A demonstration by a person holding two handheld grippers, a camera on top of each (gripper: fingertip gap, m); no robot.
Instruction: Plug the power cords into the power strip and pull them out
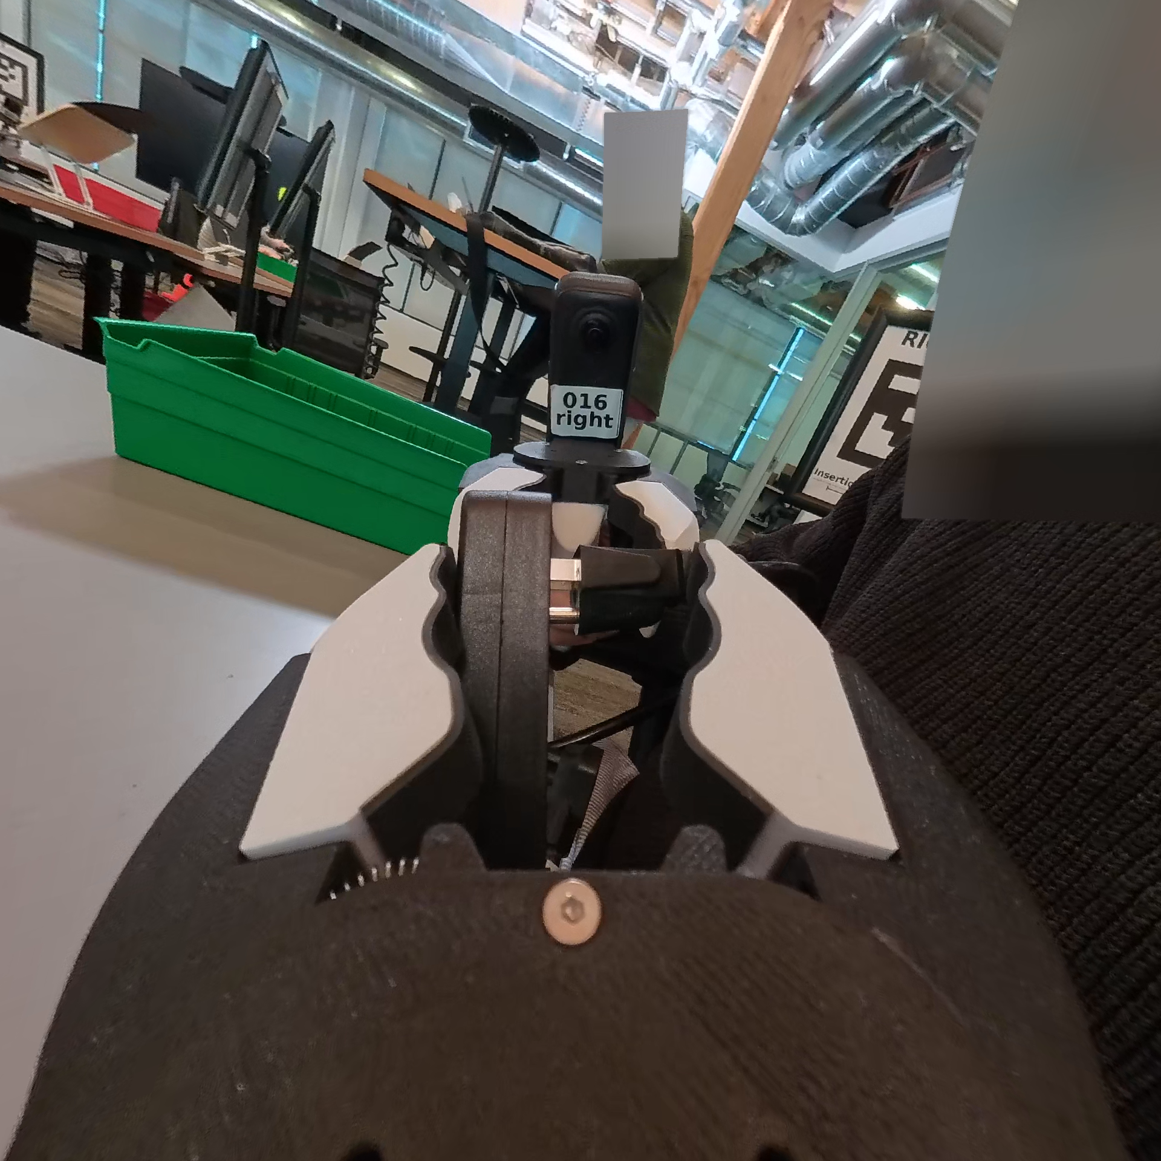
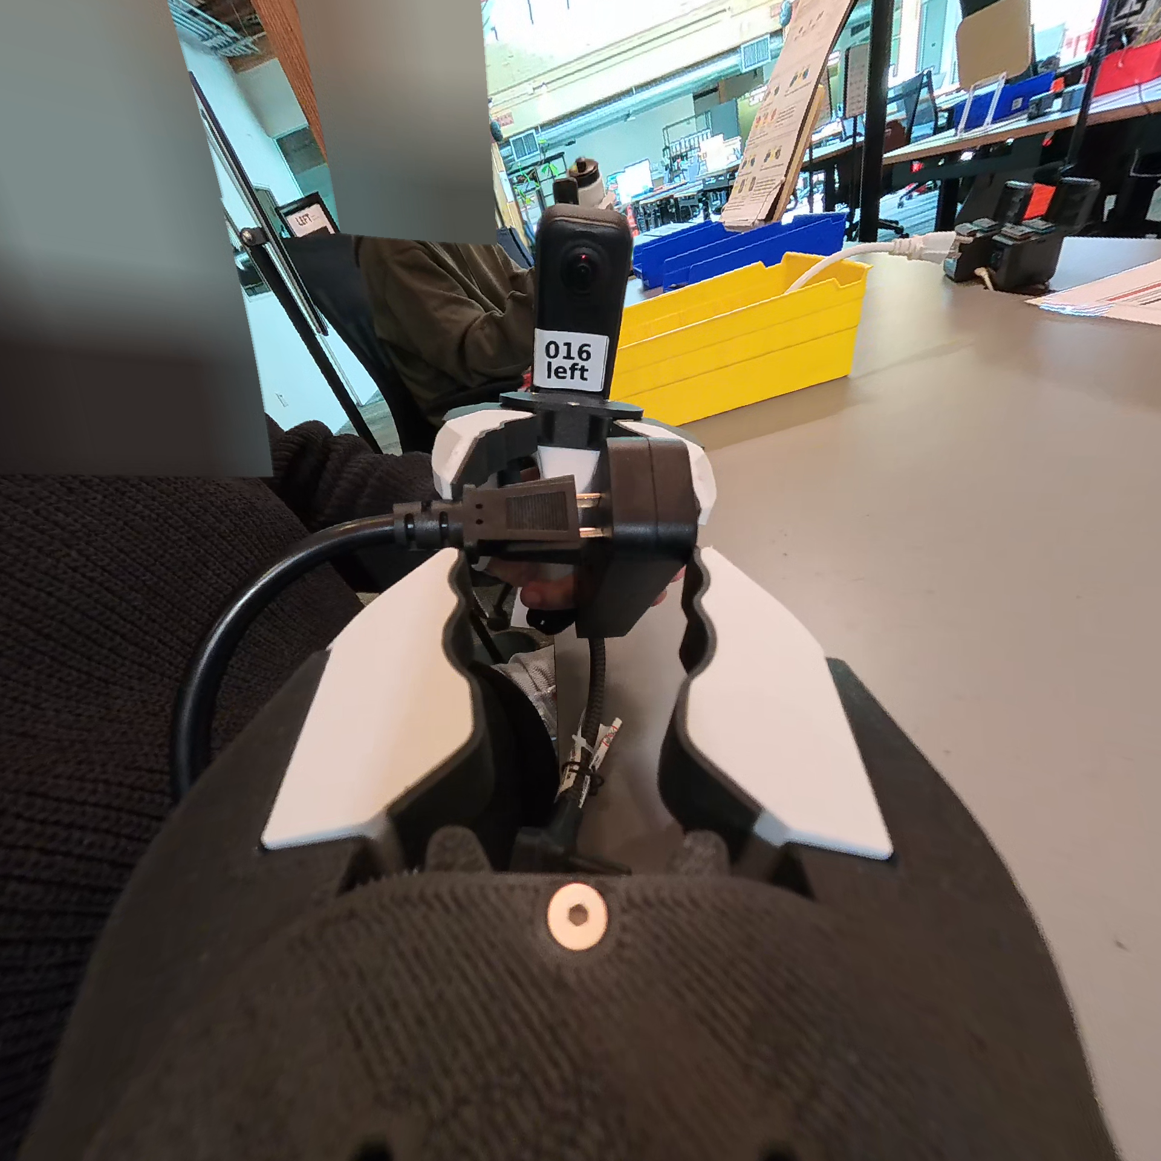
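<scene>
I see a black power strip (image 1: 502, 628) edge-on, deep between my left gripper's (image 1: 573, 556) fingers and against the left one. A black plug (image 1: 622, 590) points into the strip with its metal prongs partly showing. Its back end touches the right finger, so strip and plug are clamped together. In the right wrist view the plug (image 2: 528, 515) and strip (image 2: 647, 521) sit just past my right gripper (image 2: 572, 559), whose fingers stand wide apart. The plug's cable (image 2: 251, 603) loops left over the sleeve. The left gripper (image 2: 575, 465) faces this view; the right gripper (image 1: 565, 521) faces the left view.
A green bin (image 1: 270, 427) stands on the grey table (image 1: 125, 628). A yellow bin (image 2: 735, 339), blue bins (image 2: 741, 245) and black chargers (image 2: 1018, 245) stand on the table (image 2: 942, 565). A dark knit sleeve (image 2: 94, 691) is close. A seated person (image 2: 452, 314) is behind.
</scene>
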